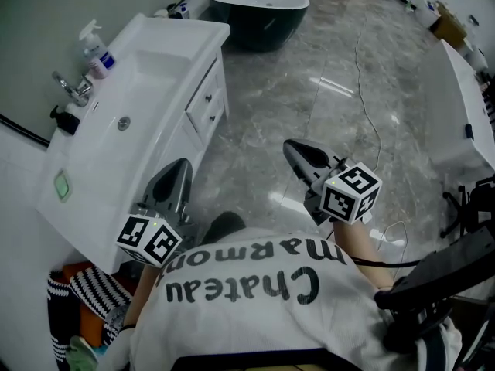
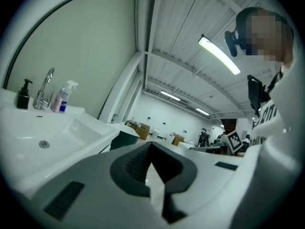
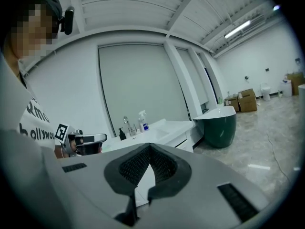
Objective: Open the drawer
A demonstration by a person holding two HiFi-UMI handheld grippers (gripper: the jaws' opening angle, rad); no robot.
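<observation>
Down the left side of the head view, a white vanity cabinet with a moulded sink [image 1: 158,52] stood against the wall. Its two white drawer fronts with small knobs [image 1: 207,103] sat flush in the cabinet face, closed. The left gripper [image 1: 182,165] was held close by the cabinet's near end, with the drawer fronts farther along ahead of it. The right gripper [image 1: 288,146] hung over the grey marble floor [image 1: 271,91], well apart from the cabinet. A clear spray bottle with a blue label [image 1: 94,49], a chrome faucet [image 1: 72,88] and a black pump dispenser [image 1: 66,120] stood along the back of the sink. A dark green oval bathtub [image 1: 259,10] stood beyond the cabinet.

Looking along the left gripper [image 2: 151,144], its view showed the jaws pressed together at the tips with nothing between them. The sink, faucet [image 2: 45,87] and spray bottle [image 2: 61,98] lay to their left.

From the right gripper [image 3: 150,146], the jaws were likewise pressed together and empty. Past them stood the vanity cabinet [image 3: 159,130] and the bathtub [image 3: 219,125], with the left gripper [image 3: 102,137] at the left.
</observation>
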